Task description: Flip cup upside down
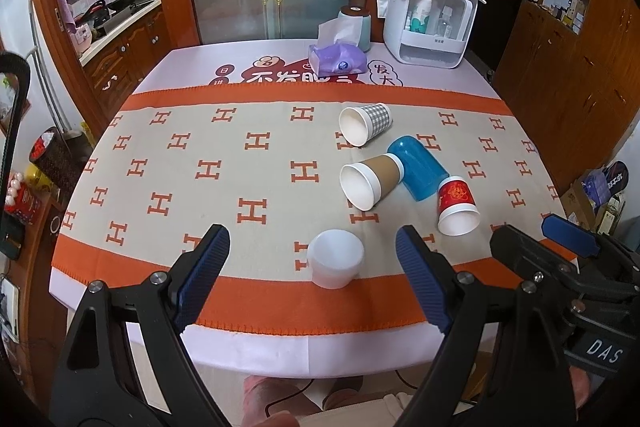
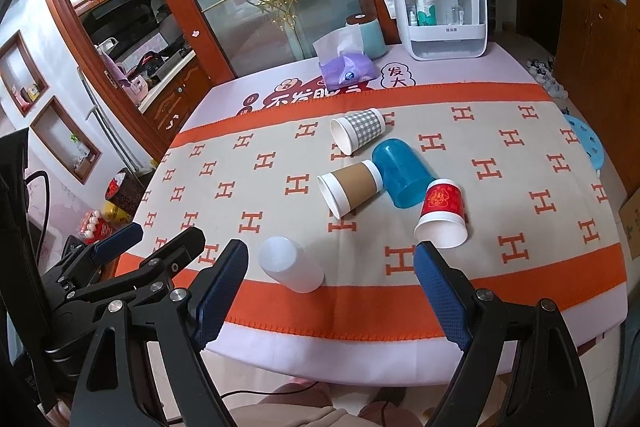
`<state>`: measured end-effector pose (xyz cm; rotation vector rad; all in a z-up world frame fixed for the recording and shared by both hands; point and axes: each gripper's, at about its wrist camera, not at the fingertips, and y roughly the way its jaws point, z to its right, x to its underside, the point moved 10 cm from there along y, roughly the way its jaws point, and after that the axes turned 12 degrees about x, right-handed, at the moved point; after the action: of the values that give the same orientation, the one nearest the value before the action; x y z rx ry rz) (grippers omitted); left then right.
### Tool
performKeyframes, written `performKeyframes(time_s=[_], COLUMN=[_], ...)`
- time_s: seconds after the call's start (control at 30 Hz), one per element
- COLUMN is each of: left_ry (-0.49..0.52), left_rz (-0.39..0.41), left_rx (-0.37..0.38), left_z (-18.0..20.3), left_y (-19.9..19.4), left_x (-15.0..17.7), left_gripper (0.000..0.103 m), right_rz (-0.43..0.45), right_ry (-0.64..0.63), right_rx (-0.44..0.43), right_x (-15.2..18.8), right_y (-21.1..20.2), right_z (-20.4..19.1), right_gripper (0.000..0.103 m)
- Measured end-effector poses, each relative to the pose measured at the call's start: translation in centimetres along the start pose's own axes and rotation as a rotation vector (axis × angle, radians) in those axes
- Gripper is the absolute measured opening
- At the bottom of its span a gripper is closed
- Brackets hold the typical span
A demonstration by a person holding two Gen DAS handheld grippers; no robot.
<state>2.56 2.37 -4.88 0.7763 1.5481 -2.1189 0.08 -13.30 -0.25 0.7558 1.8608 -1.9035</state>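
— How are the two grippers held?

— The left gripper (image 1: 312, 279) is spread wide above the near edge of the table (image 1: 280, 343), nothing held between its fingers. The right gripper (image 2: 332, 291) is spread the same way, also with nothing in it.

— Where is the cup found?

— A white cup (image 1: 336, 263) is seen upside down on the orange border of the patterned cloth (image 1: 224, 179), closed base upward, between the left fingers in that view. Four more are lying on their sides further back: a checked cup (image 1: 366, 125), a brown cup (image 1: 370, 181), a blue cup (image 1: 418, 167) and a red cup (image 1: 456, 207). The brown cup's base is touching the blue one.

— Is anything held inside them?

— Only white interiors are shown at the open mouths. Bottles are kept in the white organiser (image 1: 430, 23) at the far edge, and a sheet is pulled up from the purple tissue pack (image 1: 338, 61).
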Motion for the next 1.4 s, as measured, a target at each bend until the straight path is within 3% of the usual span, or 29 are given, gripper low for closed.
performKeyframes(time_s=[1.4], left_ry=[0.002], left_rz=[-0.023], left_rx=[0.005], left_z=[-0.32], left_y=[0.65], left_x=[0.71], left_gripper=[0.083], right_rz=[-0.031], right_ry=[0.021], right_rx=[-0.002], right_x=[0.96], right_y=[0.90], right_z=[0.17], right_gripper=[0.086])
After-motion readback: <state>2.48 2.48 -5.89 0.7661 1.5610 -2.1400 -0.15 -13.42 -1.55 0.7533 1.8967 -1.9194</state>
